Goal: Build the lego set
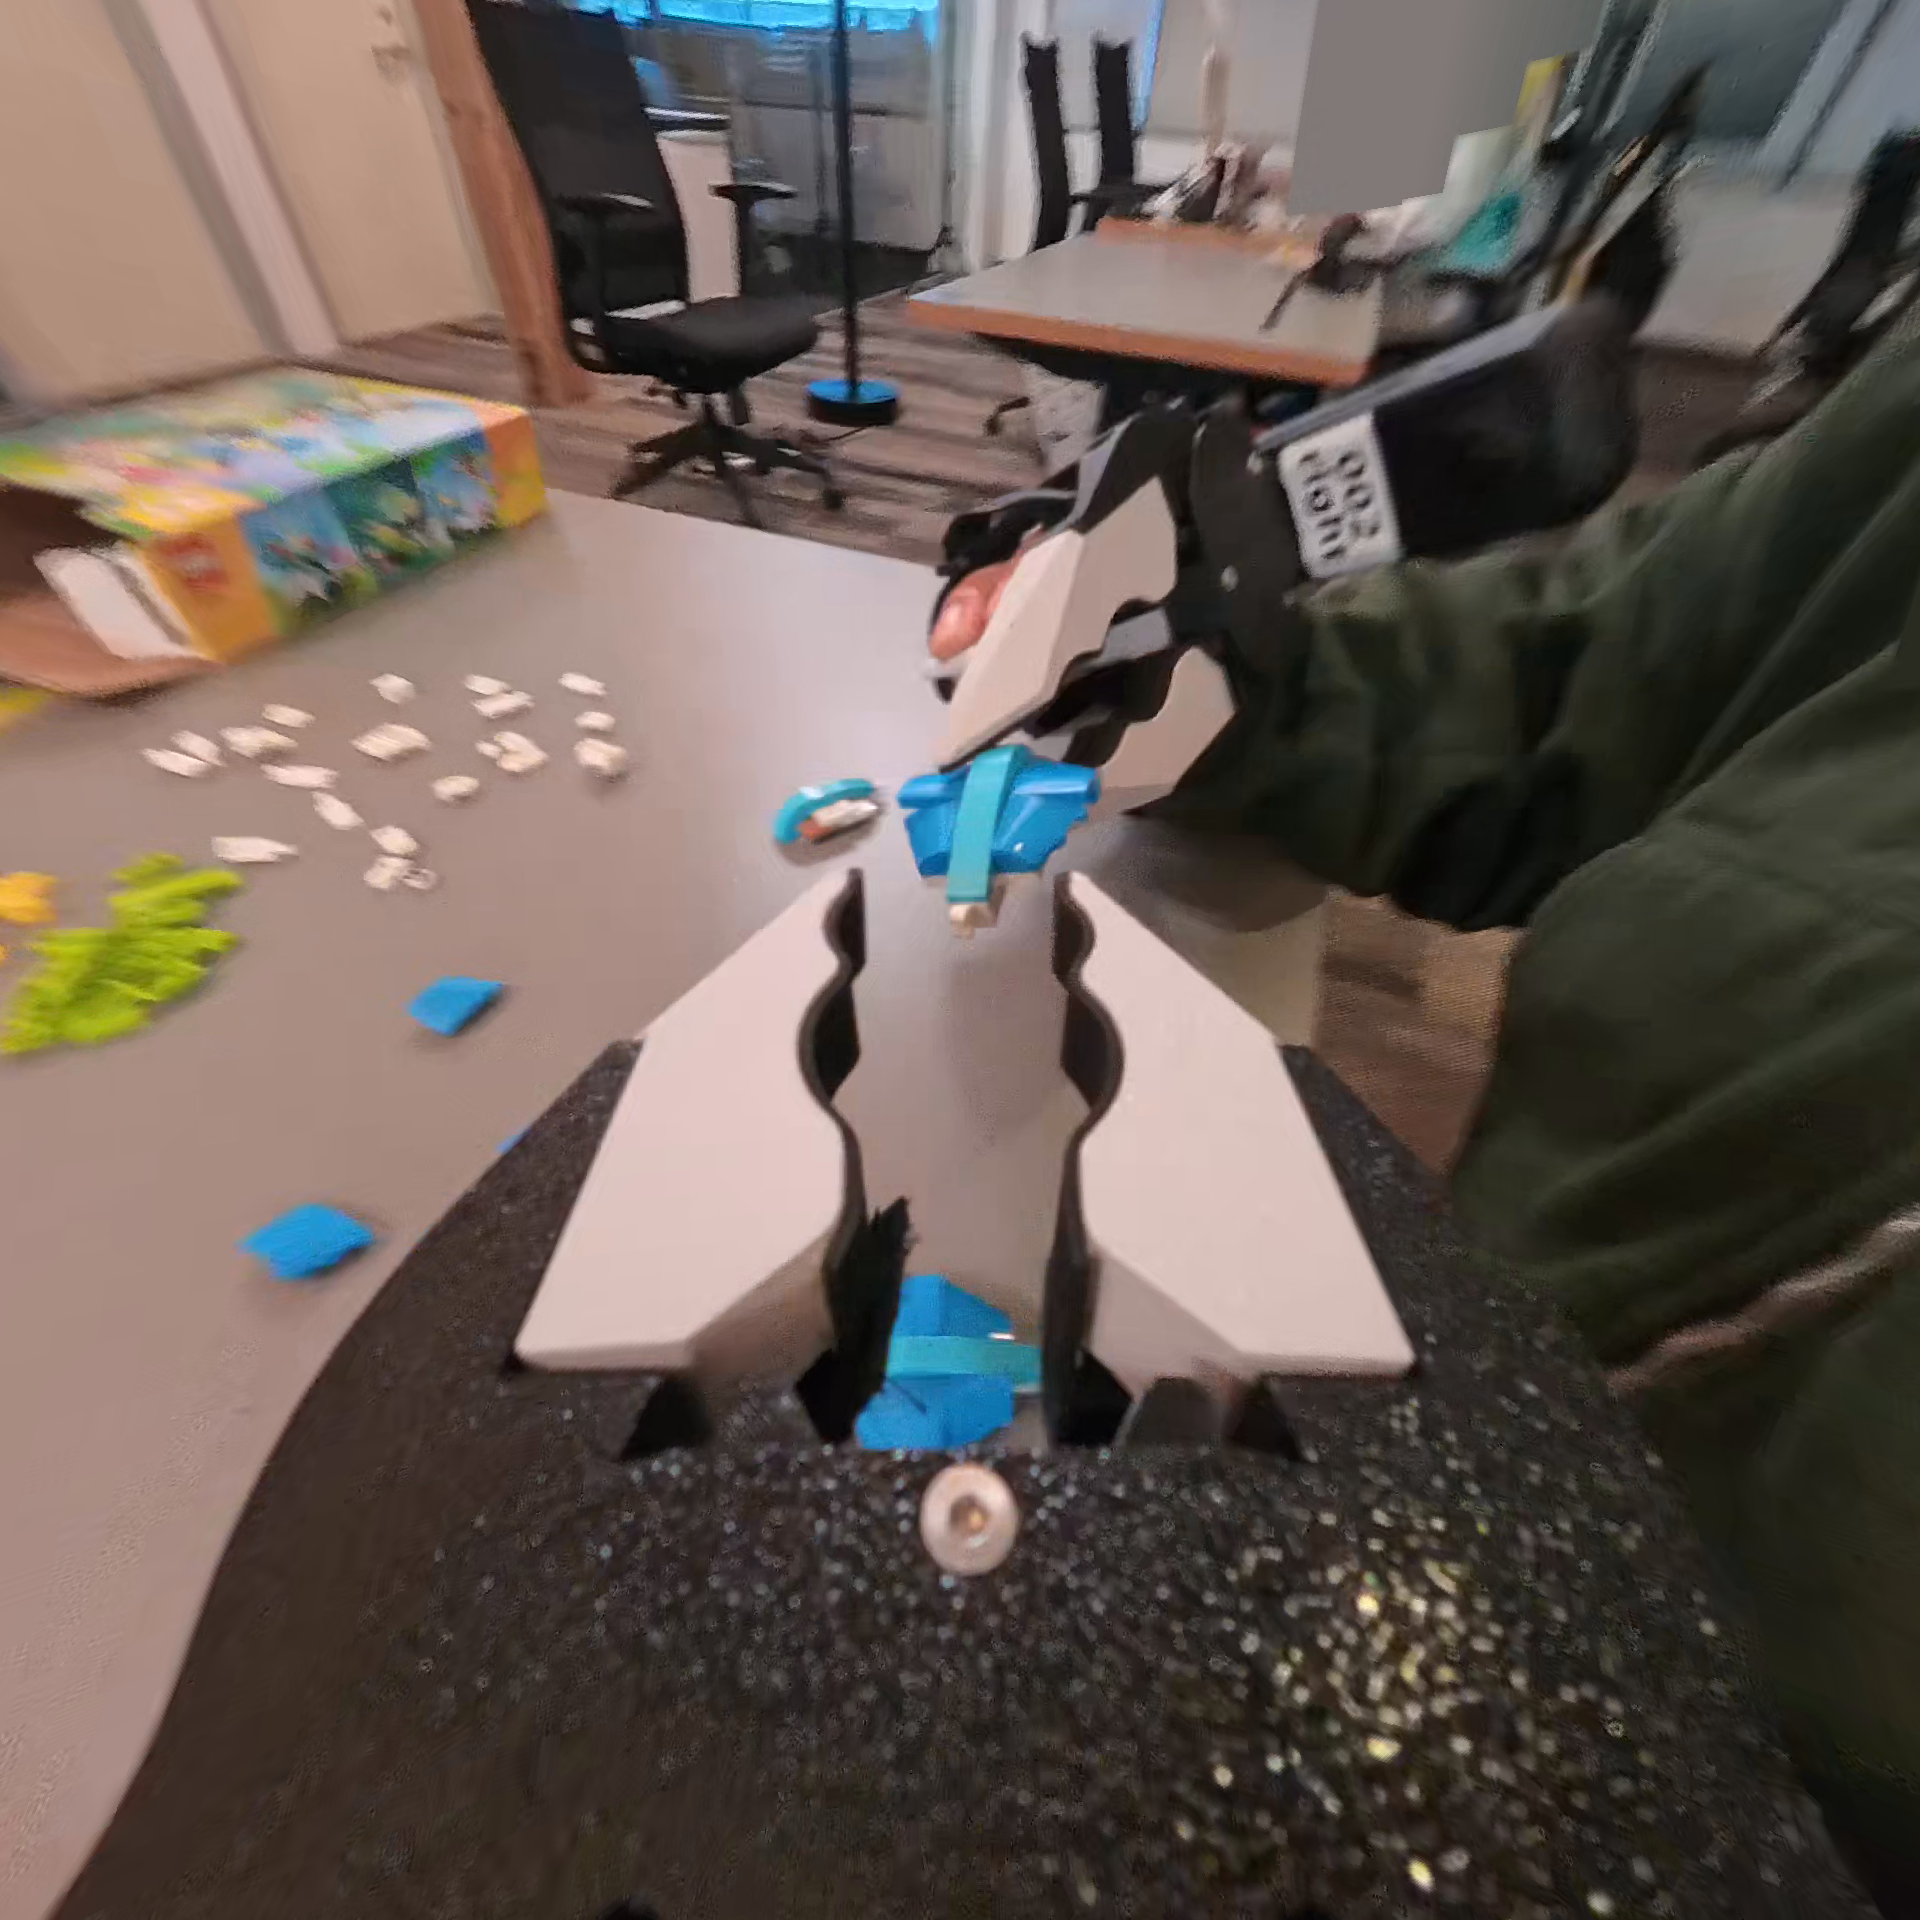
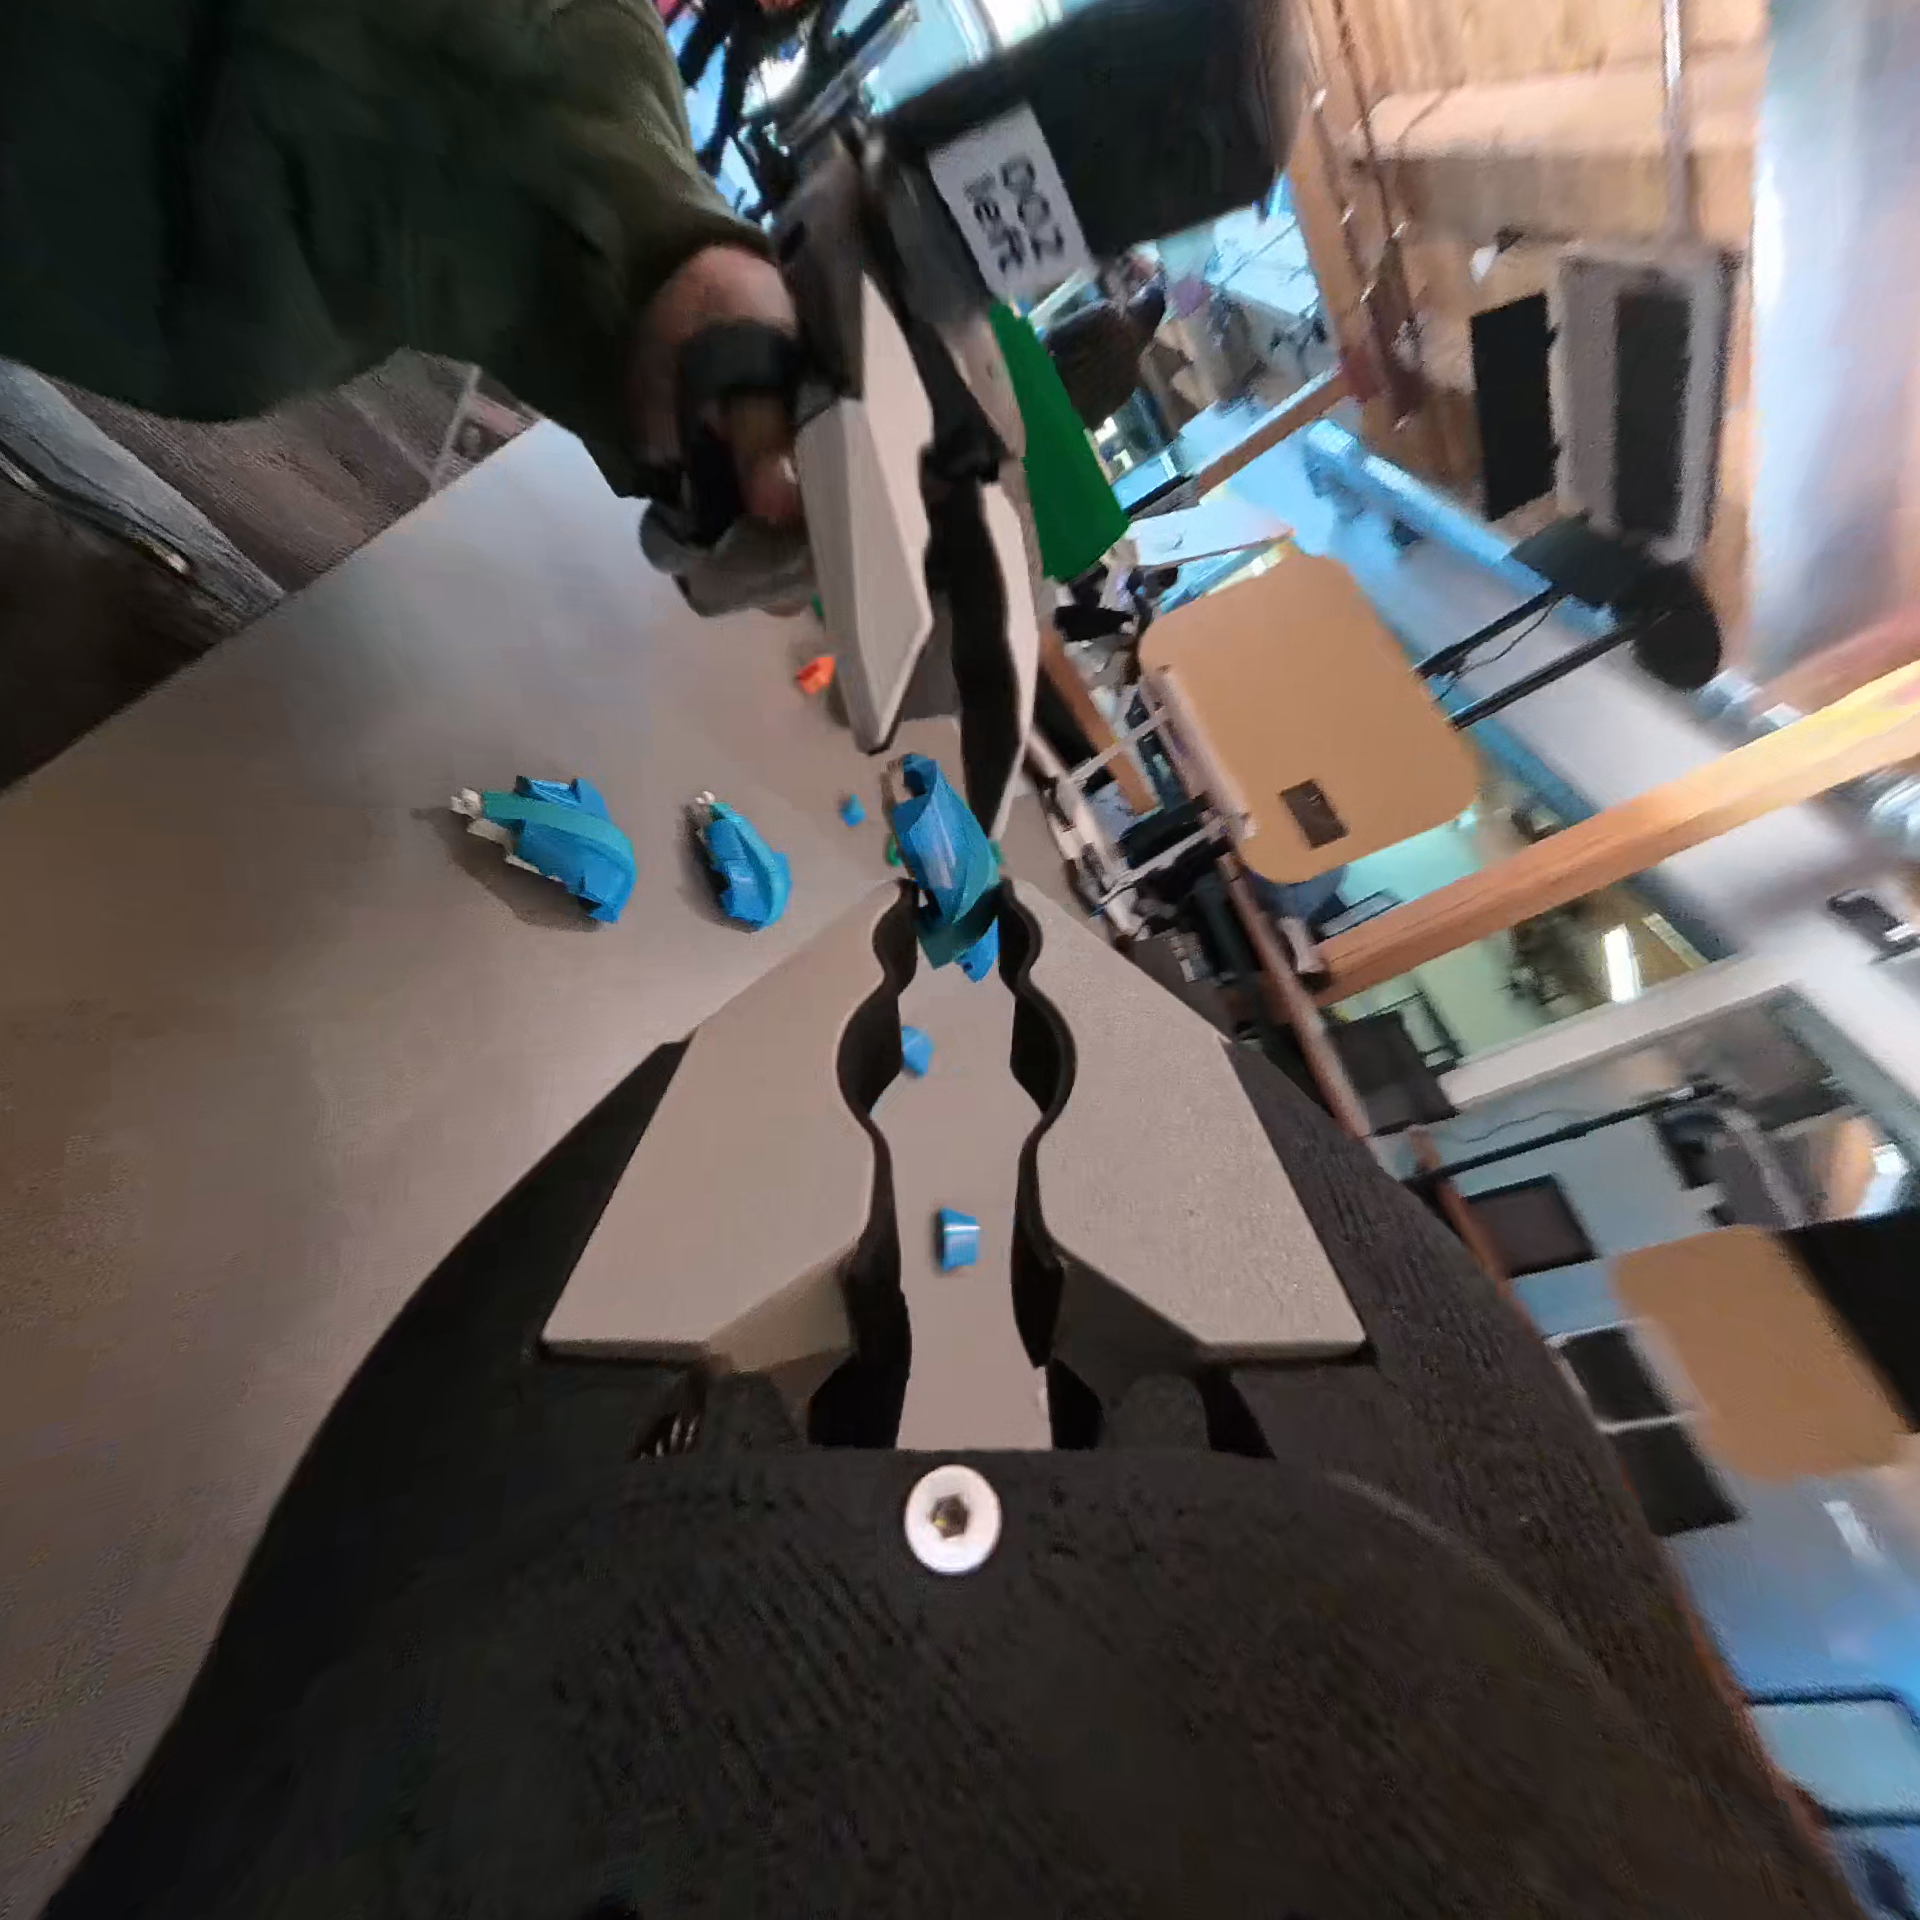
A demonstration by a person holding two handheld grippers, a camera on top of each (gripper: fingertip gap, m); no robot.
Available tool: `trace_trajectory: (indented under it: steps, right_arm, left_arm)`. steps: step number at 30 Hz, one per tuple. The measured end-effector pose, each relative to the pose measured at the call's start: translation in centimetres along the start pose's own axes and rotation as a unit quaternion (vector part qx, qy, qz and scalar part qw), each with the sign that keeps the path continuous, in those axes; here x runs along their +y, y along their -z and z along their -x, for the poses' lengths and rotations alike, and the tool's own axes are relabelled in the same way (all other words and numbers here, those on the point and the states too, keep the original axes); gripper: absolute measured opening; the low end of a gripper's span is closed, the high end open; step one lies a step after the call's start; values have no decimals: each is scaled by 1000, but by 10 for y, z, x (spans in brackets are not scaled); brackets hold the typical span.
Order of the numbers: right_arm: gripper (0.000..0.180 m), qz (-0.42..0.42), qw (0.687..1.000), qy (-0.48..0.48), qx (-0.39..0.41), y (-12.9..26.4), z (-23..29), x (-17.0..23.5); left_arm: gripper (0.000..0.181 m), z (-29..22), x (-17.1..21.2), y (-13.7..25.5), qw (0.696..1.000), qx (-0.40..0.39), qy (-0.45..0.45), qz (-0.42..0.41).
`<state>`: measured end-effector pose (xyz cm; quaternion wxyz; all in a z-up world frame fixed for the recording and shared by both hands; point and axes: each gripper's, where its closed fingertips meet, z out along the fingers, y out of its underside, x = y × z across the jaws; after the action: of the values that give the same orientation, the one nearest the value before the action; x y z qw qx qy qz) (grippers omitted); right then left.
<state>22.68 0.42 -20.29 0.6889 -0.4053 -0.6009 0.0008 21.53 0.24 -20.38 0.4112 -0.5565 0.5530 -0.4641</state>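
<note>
- Nearest my left camera, the left gripper [image 1: 961, 894] is hanging with its fingers spread, holding nothing, just short of the blue build [image 1: 992, 821].
- My right gripper [image 2: 951, 914] is pinching that build at its fingertips, above the grey table [image 1: 675, 623].
- A teal strap is running down the build's front, with a small pale piece at its lower end.
- Two more blue builds [image 2: 561, 842] [image 2: 743, 862] are lying on the table, well apart from my grippers.
- Loose blue pieces [image 1: 455, 1006], white pieces [image 1: 390, 740] and a lime heap [image 1: 114, 966] are lying farther left, near the set's box [image 1: 281, 509].
- To do this step well, I judge I should be keeping the right grip steady and closing the left fingers squarely on the lower end.
- Blur is hiding the studs, so I cannot tell how the parts are seating.
</note>
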Motion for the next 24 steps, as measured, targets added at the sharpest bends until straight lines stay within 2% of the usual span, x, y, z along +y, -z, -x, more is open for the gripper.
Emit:
trace_trajectory:
  steps: [3,5,11,15,18,22,24]
  right_arm:
    - [14,-9,1000,21,8,1,0,-5]
    - [14,-12,1000,26,7,2,0,-6]
    - [14,-9,999,35,10,1,2,-5]
    - [28,12,999,-22,37,1,-12,8]
    - [29,28,993,-78,80,6,-31,24]
    - [26,50,976,-154,143,9,-50,47]
    - [24,55,969,-176,165,11,-54,56]
  left_arm:
    - [16,-9,-2,4,996,60,61,-26]
    - [14,-9,-3,3,994,70,77,-36]
    - [6,-9,2,-1,997,63,45,-28]
    - [6,10,-2,6,999,-23,-22,-41]
    - [6,26,0,18,992,-93,-74,-36]
    - [6,50,21,33,978,-185,-95,25]
    - [6,46,39,26,981,-168,-68,71]
